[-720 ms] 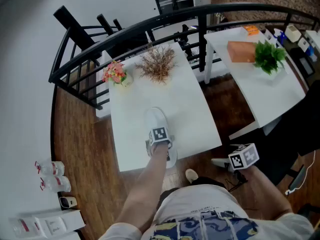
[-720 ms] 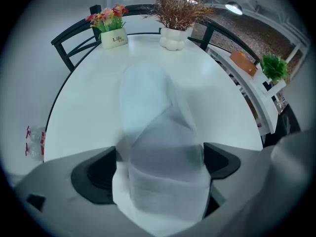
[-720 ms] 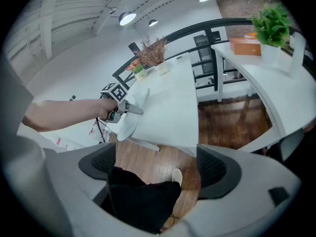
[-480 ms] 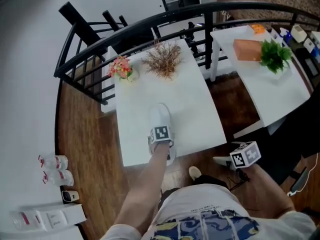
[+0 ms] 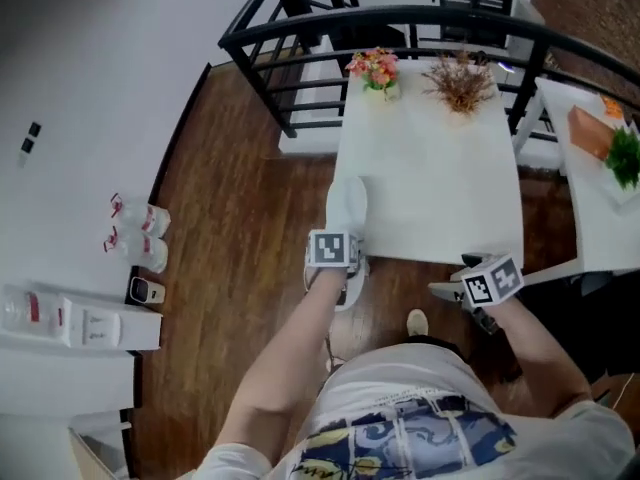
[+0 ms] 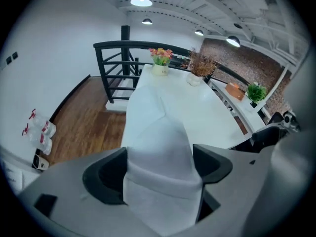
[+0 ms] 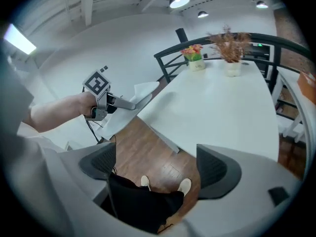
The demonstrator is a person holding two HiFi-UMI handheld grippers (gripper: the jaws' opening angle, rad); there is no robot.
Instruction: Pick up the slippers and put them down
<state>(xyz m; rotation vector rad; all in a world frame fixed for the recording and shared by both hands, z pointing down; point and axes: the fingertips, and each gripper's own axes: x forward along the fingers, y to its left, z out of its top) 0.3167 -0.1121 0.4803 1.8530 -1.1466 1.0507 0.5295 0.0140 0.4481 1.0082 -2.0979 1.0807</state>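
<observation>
Left gripper view: L tongs [image 6: 159, 172] clamp slipper [image 6: 157, 132]; R tongs [image 7: 155, 169] apart.

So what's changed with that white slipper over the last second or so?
The left hand-held gripper, shut on the white slipper, has carried it left from the middle of the table's near edge to its left corner, partly over the floor. The right hand-held gripper stays open and empty; the flower pot and dried plant are unmoved.

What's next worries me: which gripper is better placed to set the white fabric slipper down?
Left, probably: the left gripper is shut on the white fabric slipper by the white table; the right gripper is open, empty.
</observation>
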